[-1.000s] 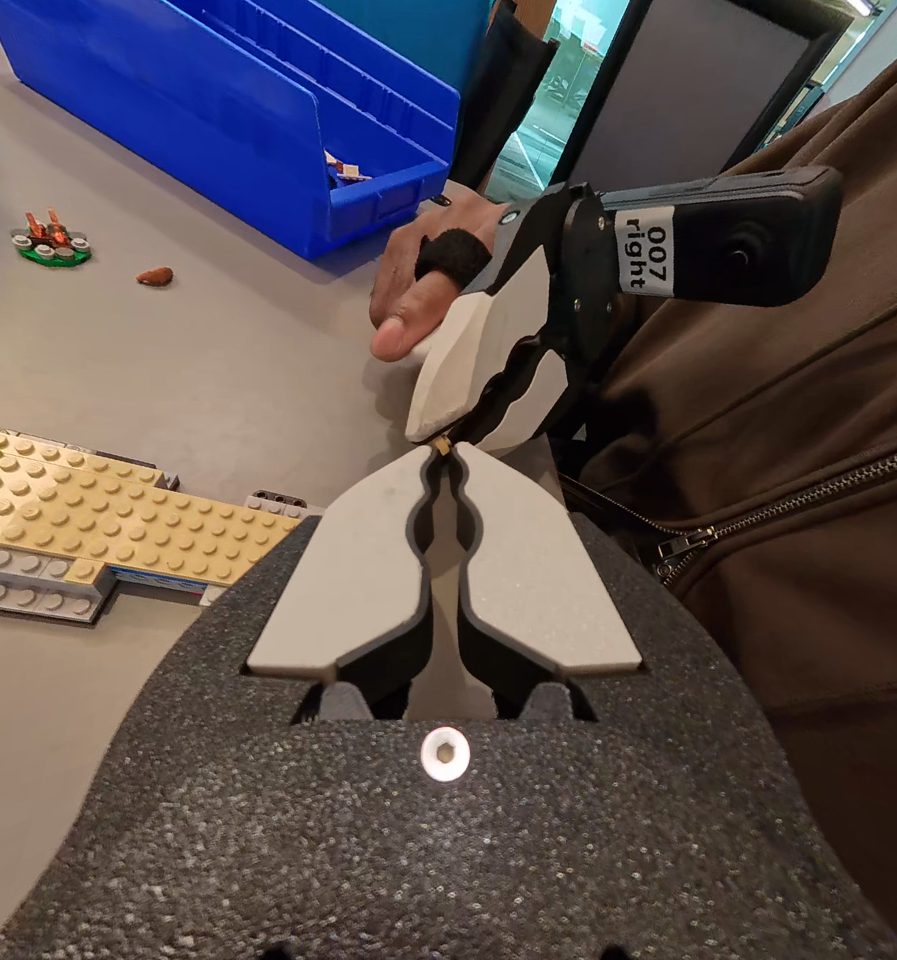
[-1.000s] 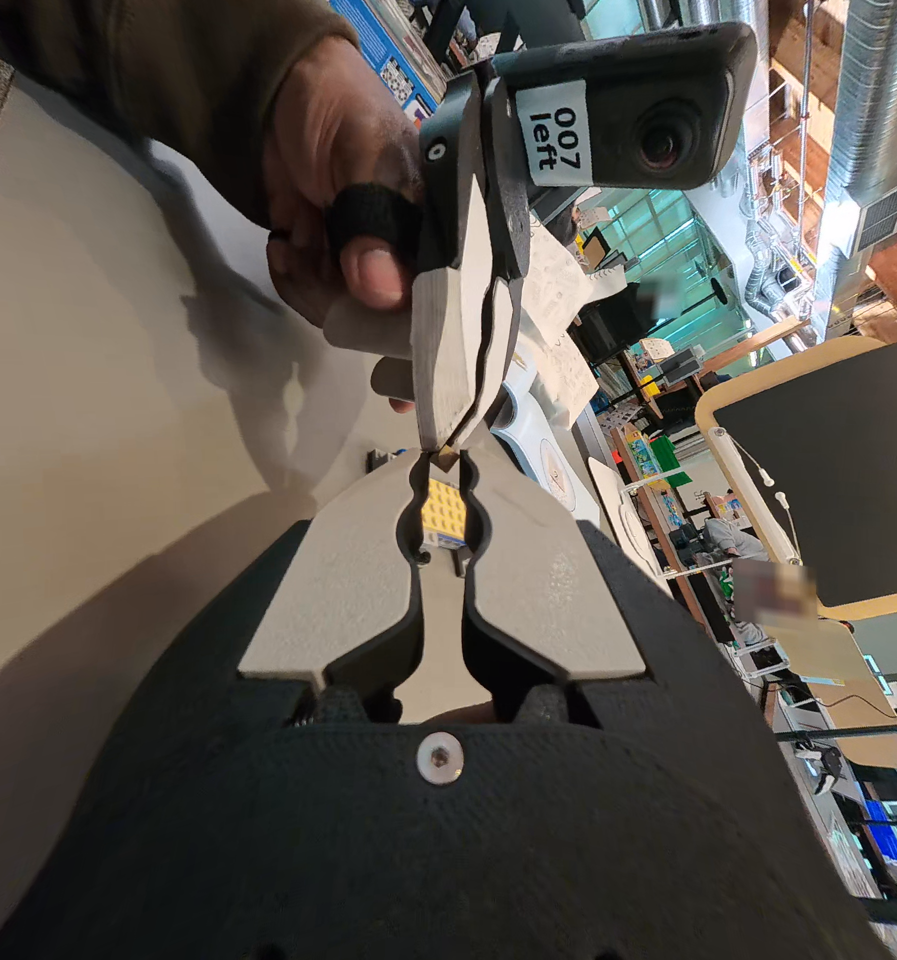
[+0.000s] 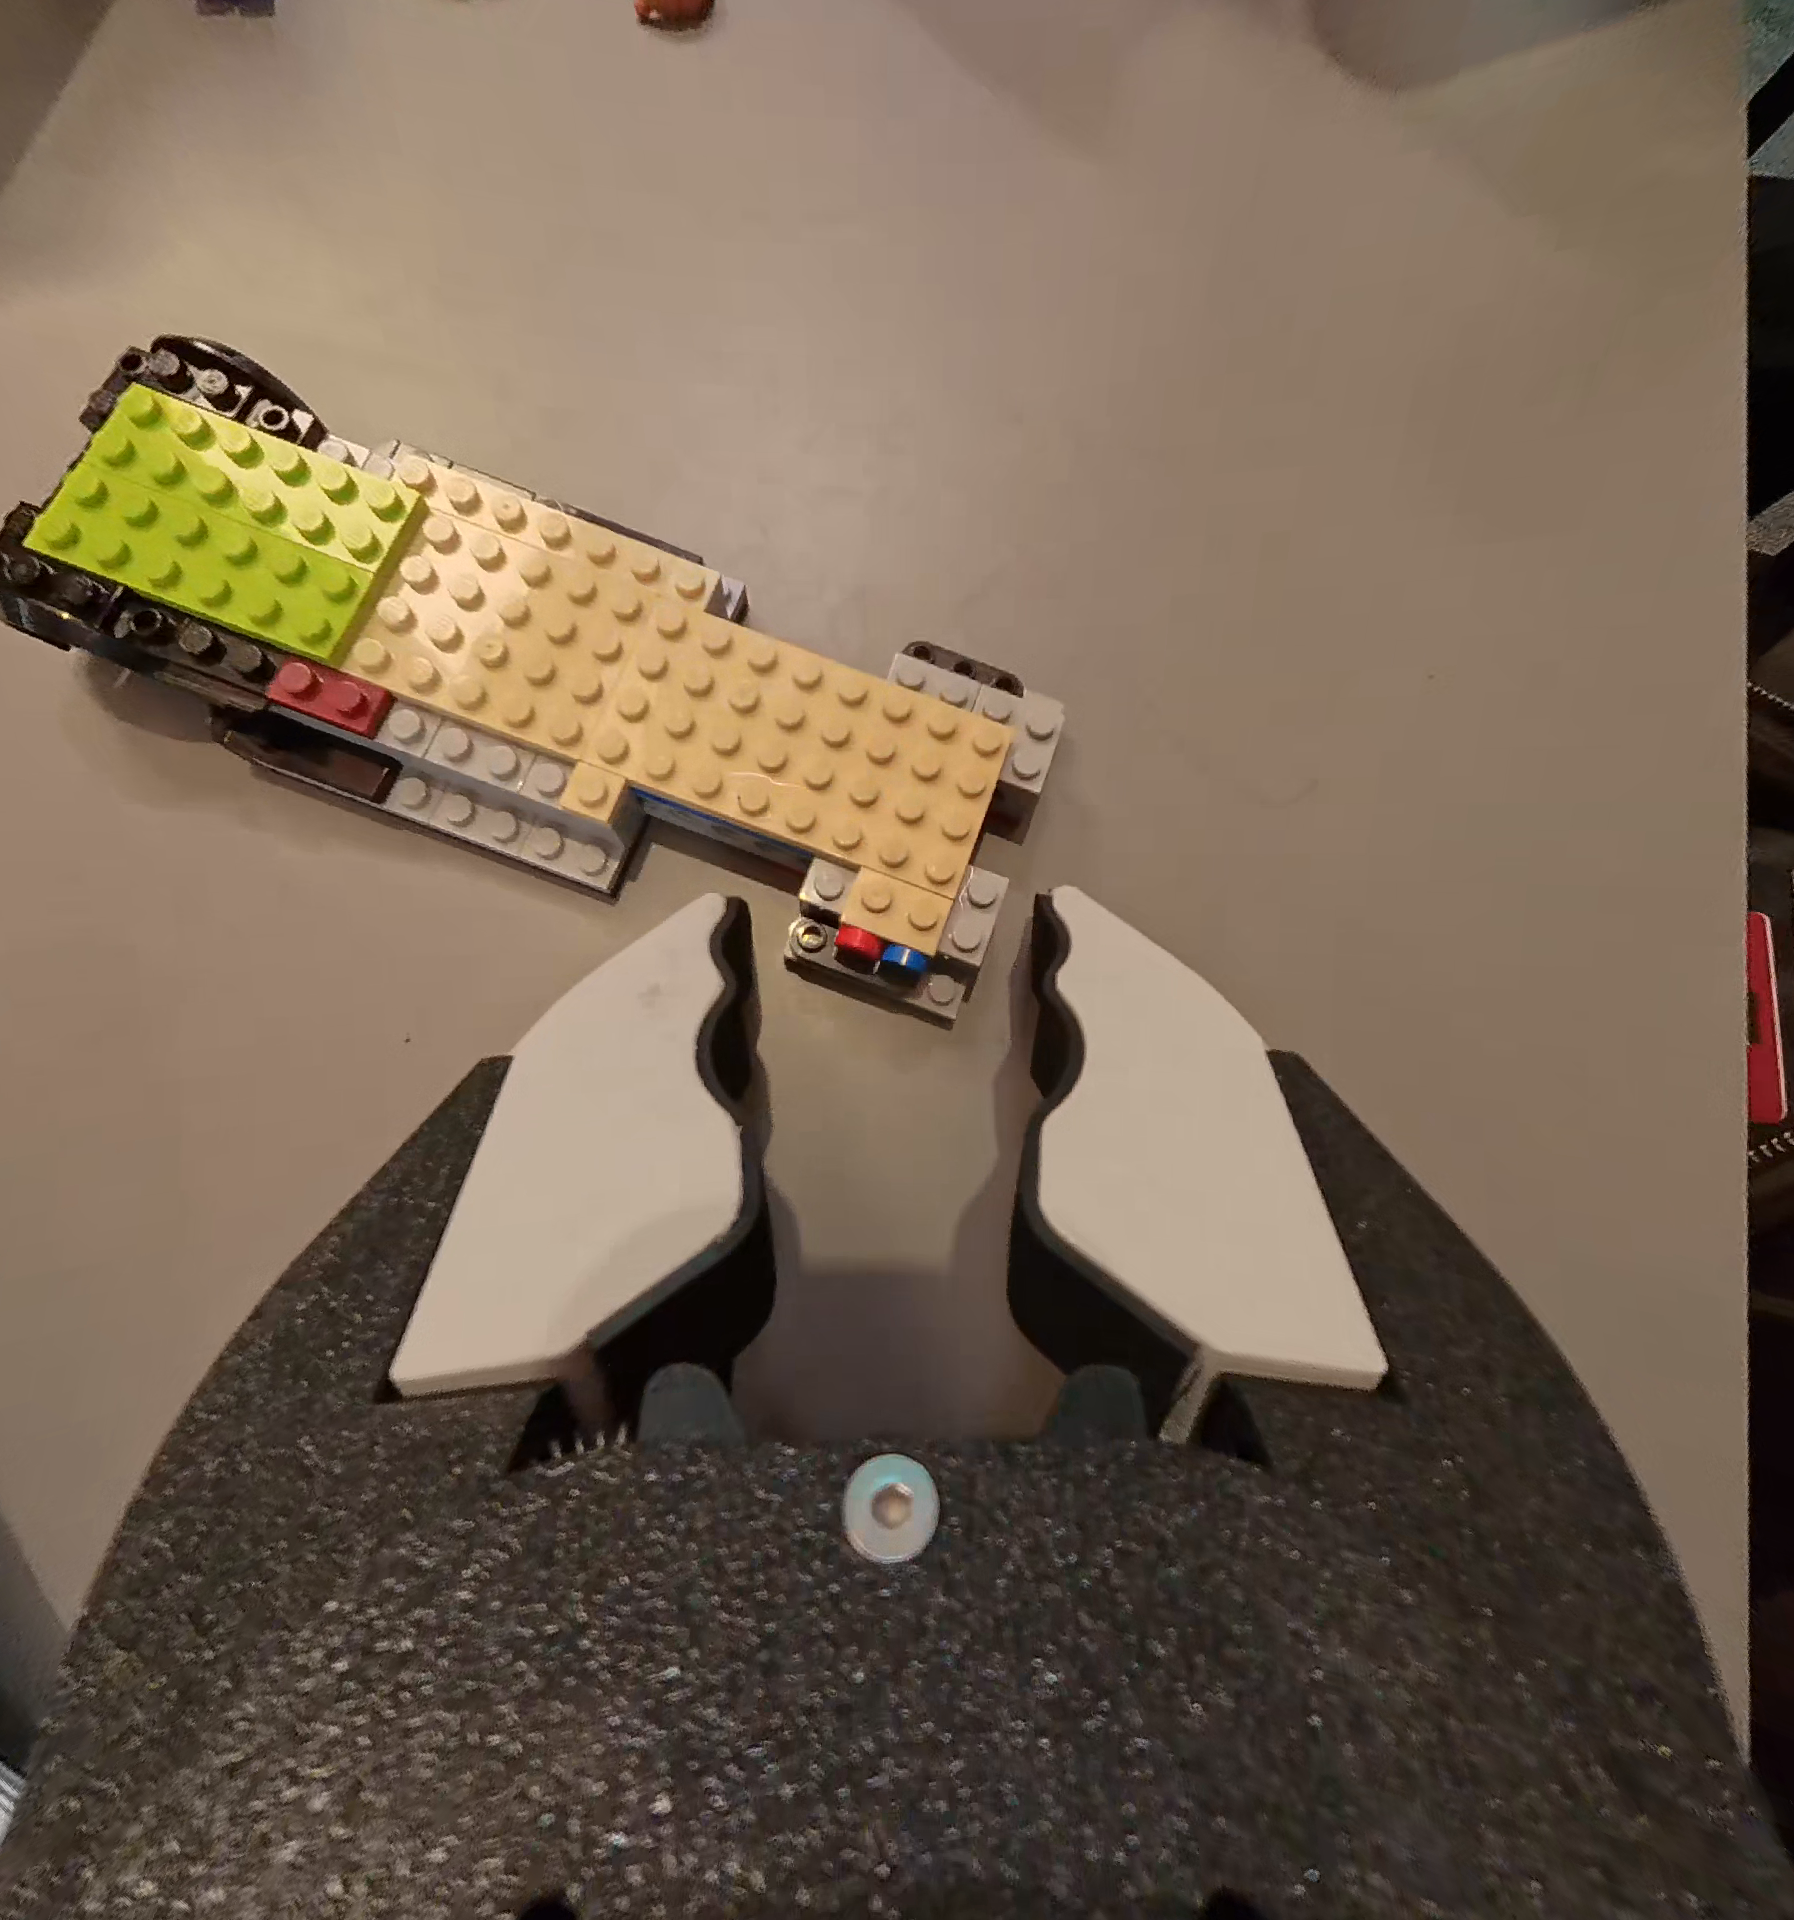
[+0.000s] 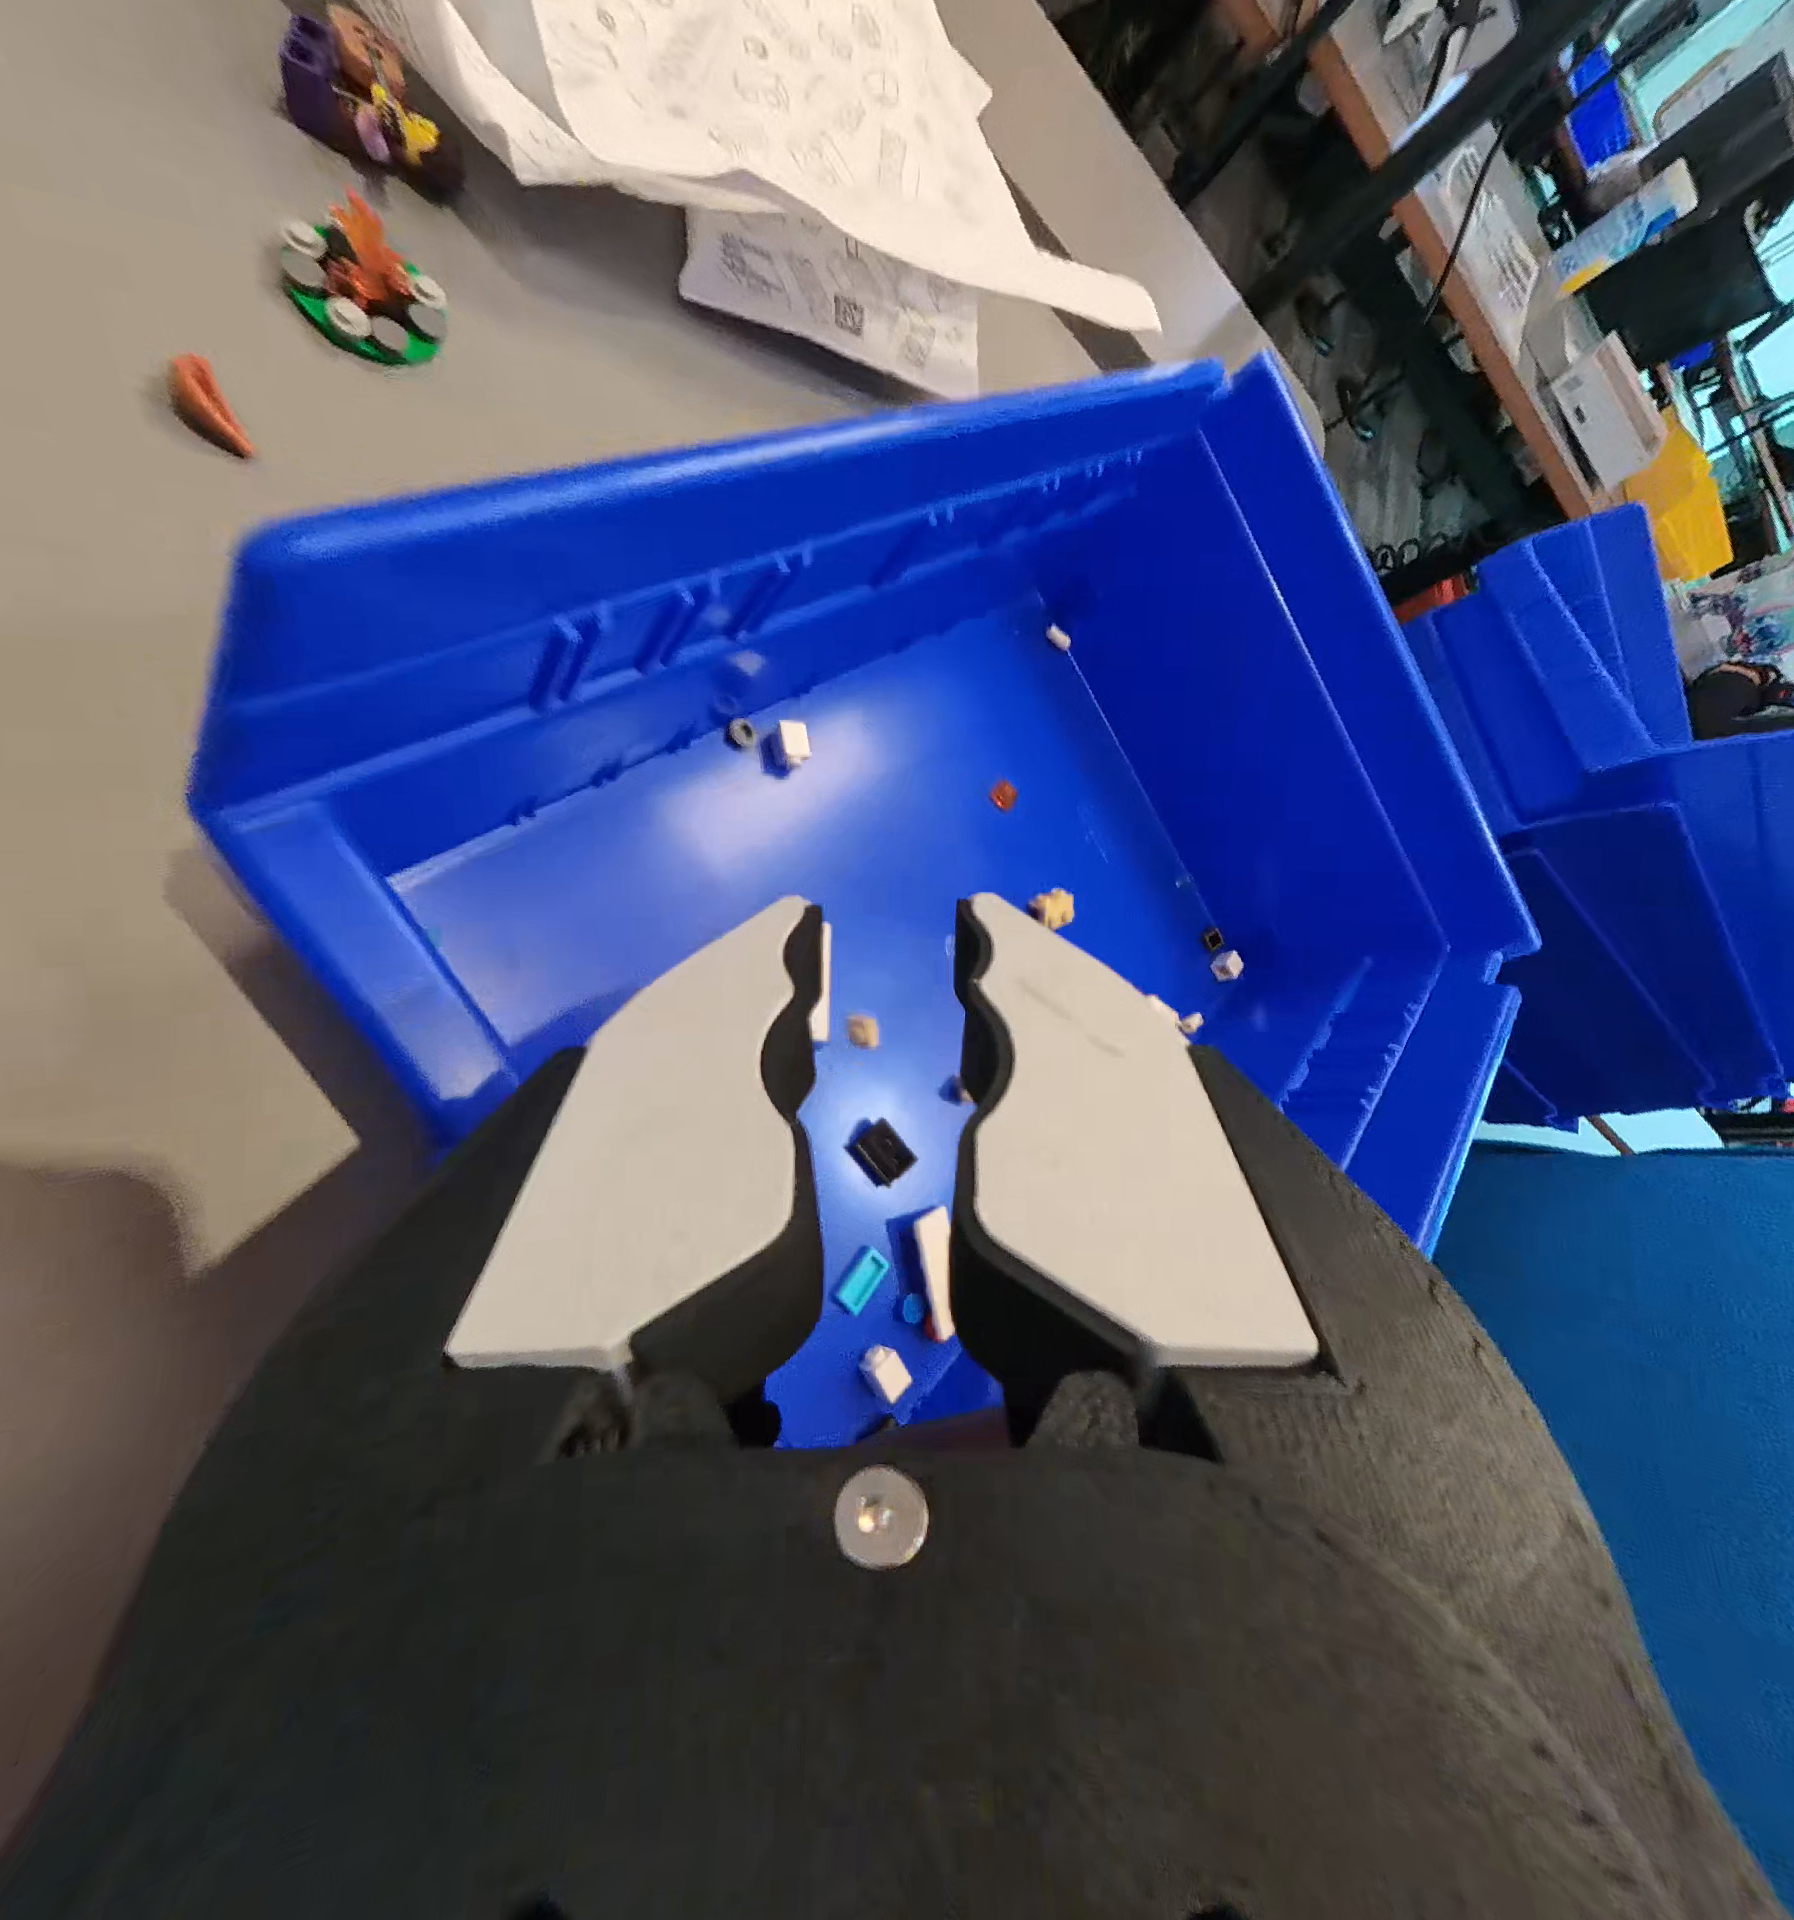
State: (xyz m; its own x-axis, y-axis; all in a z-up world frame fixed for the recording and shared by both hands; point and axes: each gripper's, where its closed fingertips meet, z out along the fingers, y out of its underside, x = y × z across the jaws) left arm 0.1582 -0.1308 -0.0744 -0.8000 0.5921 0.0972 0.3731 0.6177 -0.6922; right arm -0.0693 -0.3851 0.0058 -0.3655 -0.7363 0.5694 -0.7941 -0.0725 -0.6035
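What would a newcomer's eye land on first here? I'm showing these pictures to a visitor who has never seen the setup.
Probably the long flat brick build lying on the grey table, tan with a lime green end, its near corner just ahead of the open left gripper. Next, the big blue bin under the open right gripper, with small loose pieces scattered over its floor.

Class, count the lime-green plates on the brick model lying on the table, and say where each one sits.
2. Both sit side by side at the model's far left end: one lime-green plate on the far side, the other nearer the camera.
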